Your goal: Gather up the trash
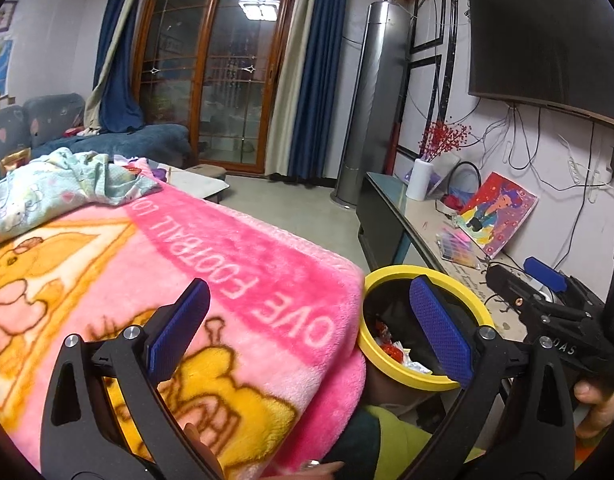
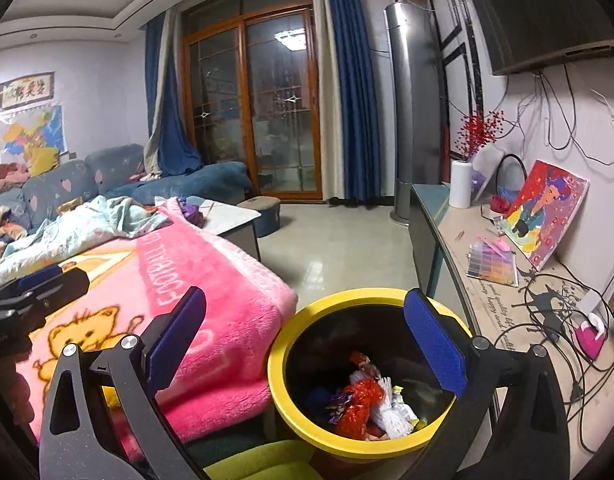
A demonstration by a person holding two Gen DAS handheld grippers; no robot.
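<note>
A yellow-rimmed black trash bin (image 2: 291, 396) stands on the floor beside the pink blanket. It holds red, white and purple wrappers (image 2: 367, 400). My right gripper (image 2: 307, 340) is open and empty, hovering above the bin's mouth. My left gripper (image 1: 311, 332) is open and empty over the edge of the pink blanket (image 1: 227, 280), with the bin (image 1: 427, 384) just to its right. The right gripper also shows in the left wrist view (image 1: 547, 296). The left gripper shows at the left edge of the right wrist view (image 2: 31, 292).
A pale patterned cloth (image 1: 59, 188) lies on the blanket's far end. A long TV counter (image 2: 507, 300) on the right carries cables, a painting (image 2: 547, 208), a white vase (image 2: 461, 184) and a pink tape dispenser (image 2: 589, 336). A blue sofa (image 2: 107, 184) stands behind. Tiled floor (image 2: 339, 240) lies ahead.
</note>
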